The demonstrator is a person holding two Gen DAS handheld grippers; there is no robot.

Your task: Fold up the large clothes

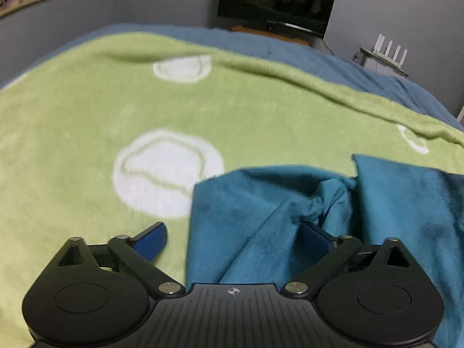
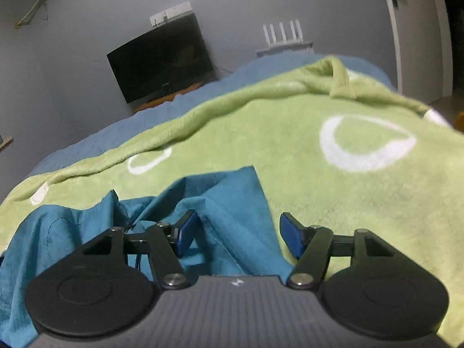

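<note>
At the bottom of the left wrist view the left gripper (image 1: pixel 232 239) stands wide apart, its blue pads (image 1: pixel 152 240) splayed to either side; the left pad hangs over bare blanket while the right one is partly buried in a fold of the teal garment (image 1: pixel 255 217), with nothing pinched between them. The right gripper (image 2: pixel 237 236) is likewise spread wide at the bottom of its frame, one pad over the cloth and the other just past its edge, over the blanket. The garment lies crumpled in the lower middle and lower right of the left view and the lower left of the right view, a thin, matte, suede-like fabric with soft creases, a straight hem and a bunched knot of gathers near its middle. Under it spreads a green fleece blanket (image 1: pixel 87 110), plush and fuzzy, printed with white rings and blobs, over a blue bedcover (image 1: pixel 290 46). Beyond, in the upper frame, a dark monitor (image 1: pixel 275 0) stands against a grey wall beside a white router (image 1: pixel 390 52). This reads as the approach before a grasp: each gripper seems to be lining up on an edge, and the next move calls for closing on a single clean layer at the hem rather than the bunched gathers.
</note>
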